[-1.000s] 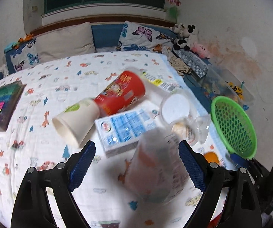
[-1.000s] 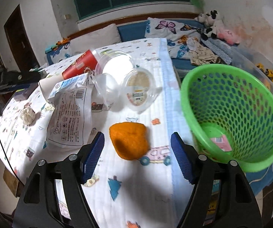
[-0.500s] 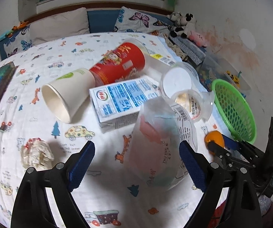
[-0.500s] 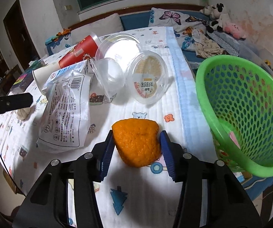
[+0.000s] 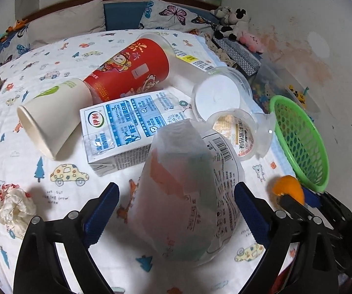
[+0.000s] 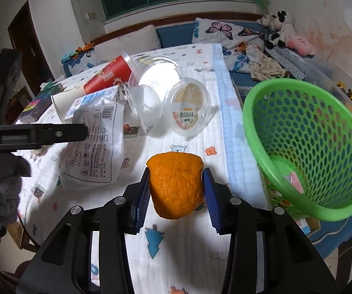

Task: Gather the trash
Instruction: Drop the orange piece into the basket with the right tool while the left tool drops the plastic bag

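The right gripper (image 6: 176, 191) is pinching the orange peel (image 6: 176, 186) between both pads, just left of the green basket (image 6: 306, 147). The left gripper (image 5: 176, 210) is gaping wide around a plastic bag (image 5: 188, 186), apparently without touching it, farther left of the basket.

Orange peel (image 6: 177, 186), green basket (image 6: 306, 144), red cup (image 5: 132, 71), blue-and-white carton (image 5: 127, 125), cartoon-printed white cloth (image 5: 60, 178).
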### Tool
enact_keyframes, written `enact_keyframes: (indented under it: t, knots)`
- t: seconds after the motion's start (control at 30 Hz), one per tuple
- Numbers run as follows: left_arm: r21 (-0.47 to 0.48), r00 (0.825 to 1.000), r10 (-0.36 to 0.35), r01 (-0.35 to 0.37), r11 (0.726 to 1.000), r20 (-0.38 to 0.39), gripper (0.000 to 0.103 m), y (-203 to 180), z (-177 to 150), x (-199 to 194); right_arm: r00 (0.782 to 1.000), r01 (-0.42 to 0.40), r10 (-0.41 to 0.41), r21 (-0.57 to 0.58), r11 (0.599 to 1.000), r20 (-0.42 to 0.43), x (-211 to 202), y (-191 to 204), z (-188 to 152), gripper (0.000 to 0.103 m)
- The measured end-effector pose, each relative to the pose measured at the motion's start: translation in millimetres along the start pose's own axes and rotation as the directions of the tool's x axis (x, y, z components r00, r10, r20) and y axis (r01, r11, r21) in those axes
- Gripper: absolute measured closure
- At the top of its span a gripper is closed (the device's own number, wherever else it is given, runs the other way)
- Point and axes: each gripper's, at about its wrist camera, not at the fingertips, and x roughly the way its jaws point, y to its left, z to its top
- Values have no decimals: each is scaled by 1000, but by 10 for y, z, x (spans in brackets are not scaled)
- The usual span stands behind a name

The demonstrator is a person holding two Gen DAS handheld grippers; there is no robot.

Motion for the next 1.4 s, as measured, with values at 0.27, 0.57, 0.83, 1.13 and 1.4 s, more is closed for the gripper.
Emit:
enact_keyframes:
  t: [0.27, 0.57, 0.83, 1.13, 1.4]
  knots:
    - [-8, 1000, 10, -10, 1000, -14, 11, -24, 2, 131, 1000, 3, -3, 1, 1000, 24, -119, -37, -3, 61]
    - [-8, 1000, -14, 14, 1000, -11, 37, -33, -32, 130, 999, 22, -23, 23, 999, 38, -193, -116, -14, 61]
    - [-1, 998, -57, 57, 998, 3, 65, -69, -93, -27, 998, 33, -36, 48, 998, 50, -260, -207, -4, 61]
    - [73, 993, -106, 102, 992, 58, 68, -287, -79, -397, 992, 99, -106, 96, 990, 72, -341, -493, 71, 61]
    - [161, 985, -151, 135, 978, 88, 68, -655, 127, -534, 975, 204, -213, 142, 969, 56, -313, -952, 147, 61]
